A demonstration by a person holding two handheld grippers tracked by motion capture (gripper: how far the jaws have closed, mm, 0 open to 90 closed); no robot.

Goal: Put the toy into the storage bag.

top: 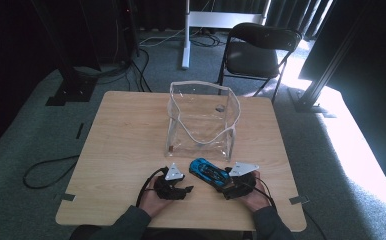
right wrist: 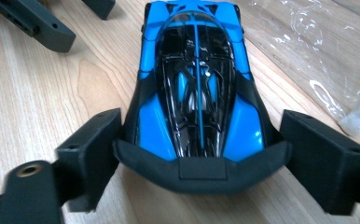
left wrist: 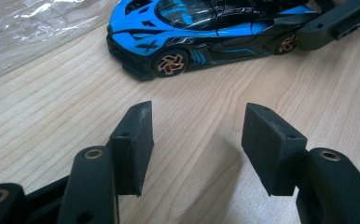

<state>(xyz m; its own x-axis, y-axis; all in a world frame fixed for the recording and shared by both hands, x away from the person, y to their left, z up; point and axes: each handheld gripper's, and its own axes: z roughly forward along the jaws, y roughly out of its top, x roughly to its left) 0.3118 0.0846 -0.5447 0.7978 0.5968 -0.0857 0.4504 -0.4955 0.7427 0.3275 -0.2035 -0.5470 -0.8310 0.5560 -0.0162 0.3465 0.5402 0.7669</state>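
right gripper (right wrist: 201, 154): jaws spread, straddling rear of blue toy car (right wrist: 197, 93), not clamped | car on table (top: 126, 140), long axis runs straight away from claw toward clear bag (top: 201, 120) | left gripper (left wrist: 197, 149): open, empty, car side-on ahead

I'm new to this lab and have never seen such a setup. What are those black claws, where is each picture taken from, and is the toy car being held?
A person holds a two-jaw tool in each hand. The high view looks down on the wooden table; the other two views ride on the tools. On the table lie a blue toy car and a clear plastic bag. The left gripper is open on nothing. The right gripper has its jaws either side of the car's rear, at most brushing it, not yet clamped.
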